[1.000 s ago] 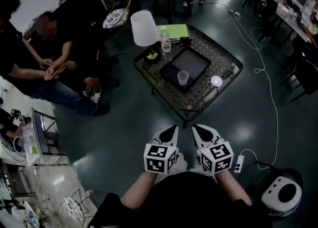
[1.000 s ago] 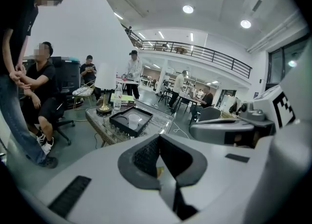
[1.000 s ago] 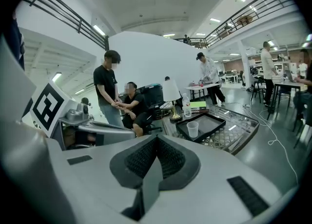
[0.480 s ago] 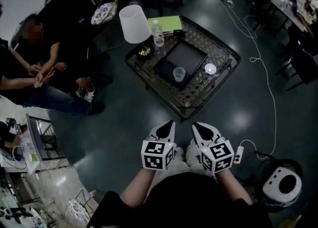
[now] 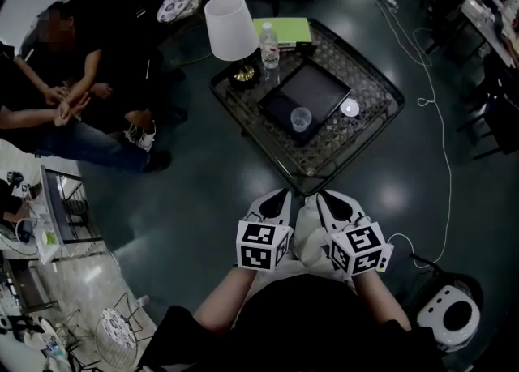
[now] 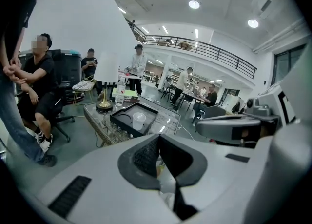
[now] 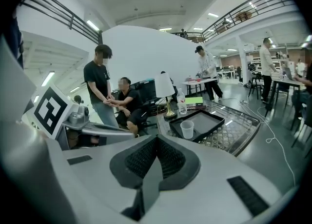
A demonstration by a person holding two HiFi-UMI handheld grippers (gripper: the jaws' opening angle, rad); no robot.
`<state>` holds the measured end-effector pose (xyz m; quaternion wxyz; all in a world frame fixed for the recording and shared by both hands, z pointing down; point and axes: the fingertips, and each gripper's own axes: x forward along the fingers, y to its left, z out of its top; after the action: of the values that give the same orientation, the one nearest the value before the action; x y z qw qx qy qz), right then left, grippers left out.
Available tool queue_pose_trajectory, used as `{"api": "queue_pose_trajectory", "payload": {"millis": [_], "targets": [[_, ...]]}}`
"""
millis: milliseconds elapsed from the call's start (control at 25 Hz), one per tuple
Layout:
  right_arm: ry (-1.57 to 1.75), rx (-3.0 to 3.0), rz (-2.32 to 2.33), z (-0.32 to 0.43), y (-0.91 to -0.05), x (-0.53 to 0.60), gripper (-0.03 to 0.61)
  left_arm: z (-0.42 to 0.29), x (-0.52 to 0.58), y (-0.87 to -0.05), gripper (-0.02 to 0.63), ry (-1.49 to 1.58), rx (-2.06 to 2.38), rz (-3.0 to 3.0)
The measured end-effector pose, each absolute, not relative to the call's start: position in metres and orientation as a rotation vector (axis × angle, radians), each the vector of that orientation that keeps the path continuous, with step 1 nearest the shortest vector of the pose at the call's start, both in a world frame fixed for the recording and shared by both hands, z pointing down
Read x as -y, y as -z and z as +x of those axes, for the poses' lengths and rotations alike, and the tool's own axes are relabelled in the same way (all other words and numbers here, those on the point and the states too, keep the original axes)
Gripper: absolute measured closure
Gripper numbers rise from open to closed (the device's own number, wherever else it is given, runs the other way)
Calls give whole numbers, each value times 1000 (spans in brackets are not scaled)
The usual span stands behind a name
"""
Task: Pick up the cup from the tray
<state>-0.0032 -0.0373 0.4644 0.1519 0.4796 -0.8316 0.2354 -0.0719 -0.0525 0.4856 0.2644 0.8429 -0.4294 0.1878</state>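
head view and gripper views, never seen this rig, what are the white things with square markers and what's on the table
A person holds two hand tools, the left gripper and the right gripper; the marker cubes belong to them. The head view looks down from the person's head; each gripper view looks along its own jaws. Both pairs of jaws are closed and empty. Ahead, a table carries a lamp, a bottle, a green book and a black tray with the clear cup on it.
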Motion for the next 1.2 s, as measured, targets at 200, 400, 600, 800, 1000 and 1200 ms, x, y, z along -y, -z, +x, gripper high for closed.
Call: {"api": "queue_pose_trajectory", "payload": {"millis": [200,400,600,800,1000,1200], "targets": [[-668,2404,1341,4,-468,67,568,-64,78,-497,603,-517,1183,2263],[-675,2401,1324,21,-472,99,568,-50,103,-508,604,-544,1184,2239],[-688,2393,1315,37,-478,130,568,-36,131,-519,604,-583,1188,2230],[-704,2371,1276,51,-486,155,568,-24,165,-534,603,-549,1234,2202],[-731,2362,1217,57,-498,169,568,-19,192,-564,599,-582,1278,2136],[-781,2343,1169,69,-513,178,568,-18,214,-592,475,-625,1317,2058]]}}
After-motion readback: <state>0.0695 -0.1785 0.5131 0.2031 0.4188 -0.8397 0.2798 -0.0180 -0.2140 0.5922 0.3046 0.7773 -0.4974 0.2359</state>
